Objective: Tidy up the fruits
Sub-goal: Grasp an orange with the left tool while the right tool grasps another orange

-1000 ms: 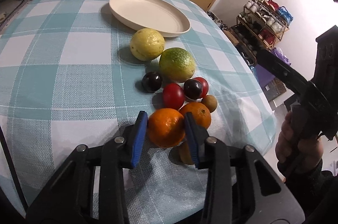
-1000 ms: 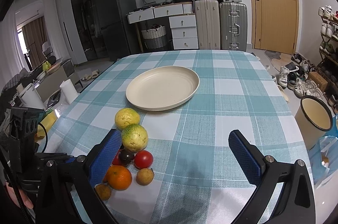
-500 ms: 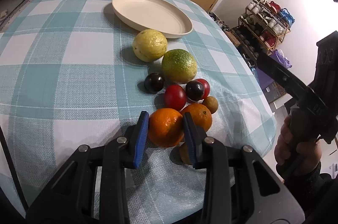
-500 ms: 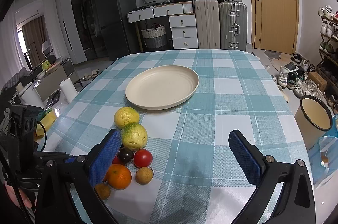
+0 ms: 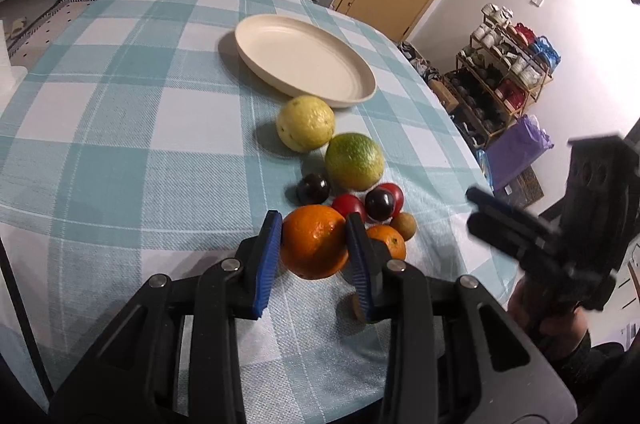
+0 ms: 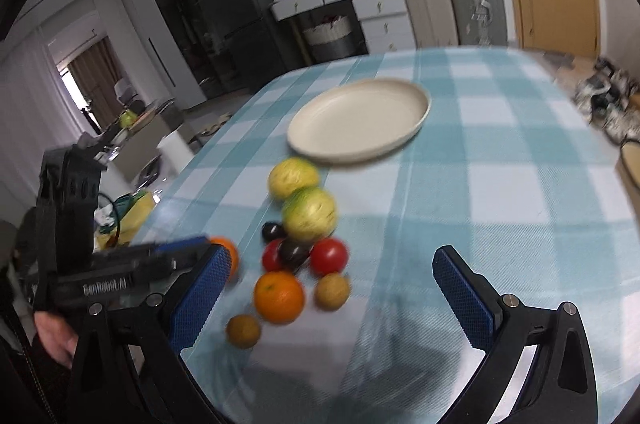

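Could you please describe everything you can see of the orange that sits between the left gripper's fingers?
The orange is round and bright orange, with a dimpled, slightly glossy peel and a few small dark specks. It sits between the blue ribbed fingers of the left gripper, which press on both its sides. It looks raised a little above the checked tablecloth, though its underside is hidden. A smaller orange lies just behind the far finger. In the right wrist view only a sliver of it shows.

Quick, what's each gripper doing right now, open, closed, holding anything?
Left gripper: shut on the large orange, blue pads against both its sides.
Right gripper: open wide, holding nothing, above the tablecloth.
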{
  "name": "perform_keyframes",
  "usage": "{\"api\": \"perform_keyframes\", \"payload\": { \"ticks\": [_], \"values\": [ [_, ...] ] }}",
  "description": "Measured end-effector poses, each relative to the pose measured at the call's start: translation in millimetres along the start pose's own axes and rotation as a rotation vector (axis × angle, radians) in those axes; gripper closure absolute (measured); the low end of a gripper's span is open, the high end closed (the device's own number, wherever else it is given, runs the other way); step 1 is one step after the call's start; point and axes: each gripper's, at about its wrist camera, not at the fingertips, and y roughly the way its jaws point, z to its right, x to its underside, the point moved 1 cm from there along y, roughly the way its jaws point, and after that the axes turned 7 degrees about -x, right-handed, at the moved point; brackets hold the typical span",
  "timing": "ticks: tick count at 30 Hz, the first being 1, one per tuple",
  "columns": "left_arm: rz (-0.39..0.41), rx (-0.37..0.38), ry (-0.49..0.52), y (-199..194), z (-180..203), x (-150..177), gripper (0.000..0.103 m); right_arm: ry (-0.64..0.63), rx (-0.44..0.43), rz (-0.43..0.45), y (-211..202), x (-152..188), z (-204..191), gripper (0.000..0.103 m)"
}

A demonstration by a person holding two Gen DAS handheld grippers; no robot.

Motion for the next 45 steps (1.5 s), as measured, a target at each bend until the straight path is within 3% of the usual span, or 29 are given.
{"api": "perform_keyframes", "payload": {
  "ticks": [11, 19, 22, 27, 34, 37, 41, 45],
  "values": [
    [0.020, -0.010, -0.019, -10, -9, -4, 0.073, 0.087, -0.111, -0.074, 12, 20, -11, 0.002],
    [0.019, -0.009, -0.025, -10, -11, -1, 0.073, 0.164, -0.169, -0.130, 30, 26, -14, 0.012],
    [0.020, -0.014, -0.032, -11, -13, -1, 0.073, 0.230, -0.186, -0.147, 36, 25, -10, 0.025],
    [0.028, -0.018, -0.048, -13, -19, 0, 0.073, 0.288, -0.183, -0.167, 45, 27, -4, 0.028],
    [0.033, -0.019, -0.056, -15, -24, -1, 0.073, 0.257, -0.158, -0.155, 54, 22, -15, 0.035],
    [0.033, -0.020, -0.057, -15, -24, 0, 0.073, 0.243, -0.139, -0.156, 58, 22, -19, 0.042],
    [0.029, -0.019, -0.056, -14, -25, 1, 0.073, 0.217, -0.103, -0.152, 62, 21, -20, 0.065],
    [0.026, -0.020, -0.060, -13, -24, 2, 0.073, 0.191, -0.093, -0.146, 65, 21, -24, 0.067]
  ]
}}
